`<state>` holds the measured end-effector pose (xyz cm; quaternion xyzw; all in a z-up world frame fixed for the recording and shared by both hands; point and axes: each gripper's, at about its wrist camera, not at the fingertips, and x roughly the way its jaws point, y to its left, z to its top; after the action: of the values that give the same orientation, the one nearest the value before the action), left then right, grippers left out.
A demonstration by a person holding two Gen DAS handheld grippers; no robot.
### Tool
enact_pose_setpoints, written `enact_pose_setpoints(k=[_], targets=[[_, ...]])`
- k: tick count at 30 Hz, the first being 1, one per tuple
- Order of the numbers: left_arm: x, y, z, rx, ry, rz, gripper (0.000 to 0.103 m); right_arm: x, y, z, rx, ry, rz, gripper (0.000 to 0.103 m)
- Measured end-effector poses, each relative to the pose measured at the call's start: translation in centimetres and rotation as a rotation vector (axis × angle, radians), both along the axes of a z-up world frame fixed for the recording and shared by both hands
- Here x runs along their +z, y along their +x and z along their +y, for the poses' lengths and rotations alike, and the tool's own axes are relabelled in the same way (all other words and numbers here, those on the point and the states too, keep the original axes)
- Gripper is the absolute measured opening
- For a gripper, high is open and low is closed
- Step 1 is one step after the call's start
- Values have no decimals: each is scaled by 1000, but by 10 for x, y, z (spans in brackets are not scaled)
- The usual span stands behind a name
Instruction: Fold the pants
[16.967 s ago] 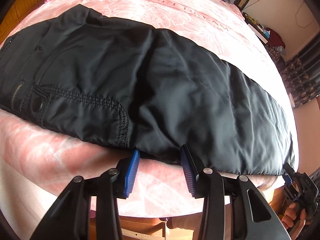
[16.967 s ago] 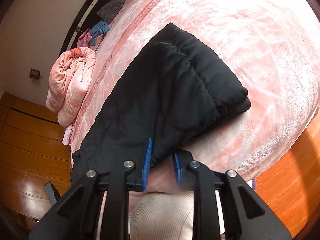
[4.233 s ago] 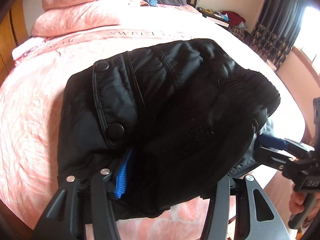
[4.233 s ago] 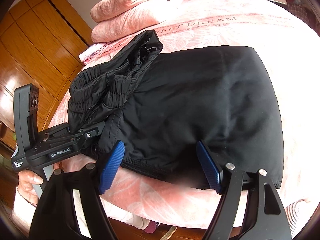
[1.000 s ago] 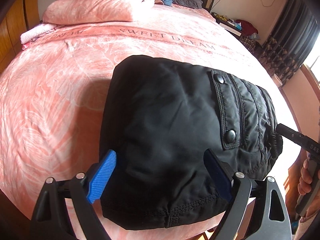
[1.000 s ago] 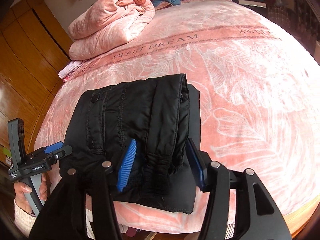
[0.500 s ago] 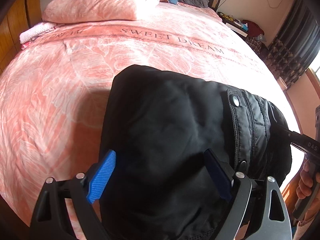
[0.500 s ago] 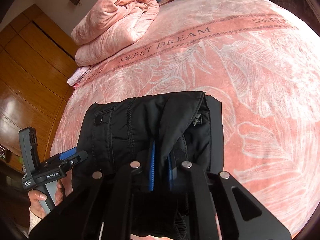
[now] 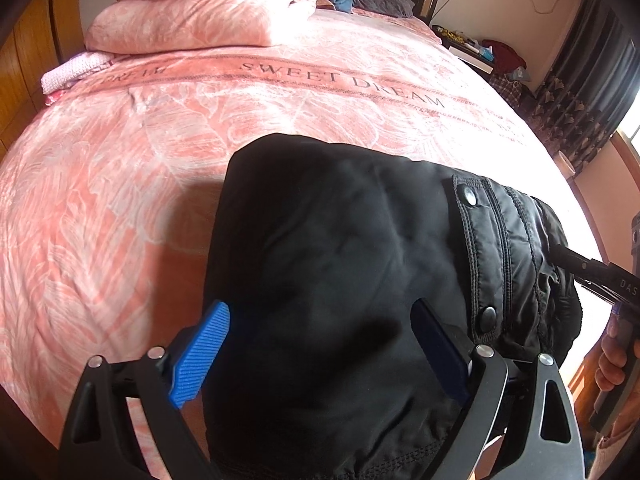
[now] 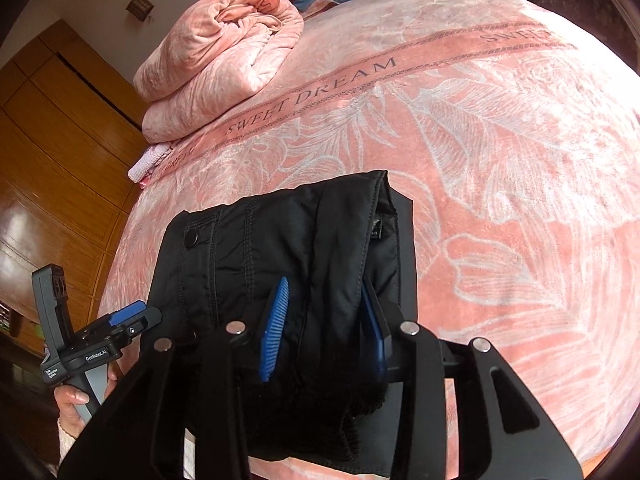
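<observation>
The black pants (image 9: 340, 280) are lying folded into a compact bundle on the near edge of the bed (image 9: 120, 184), on its pink leaf-patterned cover that is carrying the words SWEET DREAM. In the left wrist view the smooth panel of the bundle is facing up, with a snap-buttoned flap (image 9: 476, 256) running along its right side.

The left gripper (image 9: 320, 352) is hovering over the near part of the bundle with its blue-padded fingers (image 9: 200, 356) spread wide, one on each side of the cloth, not pinching anything.

The right gripper (image 10: 324, 332) is sitting at the near end of the bundle, its fingers (image 10: 274, 330) partly apart and straddling a thick ridge of the folded fabric; whether the pads are pressing on that ridge cannot be told from here. In this view the left gripper is showing at the far left, held in a hand (image 10: 74, 396) just beside the bundle's left edge.

At the far side of the bed a rolled pink quilt (image 10: 216, 56) is resting, with a wooden wardrobe (image 10: 52, 152) standing to the left of it.
</observation>
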<state>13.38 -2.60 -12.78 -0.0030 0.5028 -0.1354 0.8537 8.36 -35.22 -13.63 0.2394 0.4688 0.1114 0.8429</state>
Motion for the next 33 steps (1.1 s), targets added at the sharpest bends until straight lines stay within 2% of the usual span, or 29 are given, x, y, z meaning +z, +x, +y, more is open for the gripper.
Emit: enact_pose_setpoints(k=[4,7,12,15,16,19,23,28,33], targets=[[17,-20,-2,-18,33,-55,93,7,-25,1,25,-39,-7,38],[24,-35,-2,-14,54,-77,93,1,-39,3,33,-78,18,42],[28,-55,-4,-17,62,-98,93,-7,-49,8,33,-98,21,42],[29,-65,-7,-26,88,-117,93,-5,-49,14,36,-155,16,29],[29,-68,-7,-28,91,-121,93,-3,-49,15,41,-169,12,21],[32,-73,-8,-38,94,-126,93,0,-51,14,48,-172,10,14],[38,-78,-8,-41,89,-141,94,2,-57,9,42,-155,12,11],[40,-80,-6,-37,78,-153,96,-18,-53,8,30,-183,52,14],[27,-76,2,-20,66,-103,96,-27,-51,10,22,-196,60,16]])
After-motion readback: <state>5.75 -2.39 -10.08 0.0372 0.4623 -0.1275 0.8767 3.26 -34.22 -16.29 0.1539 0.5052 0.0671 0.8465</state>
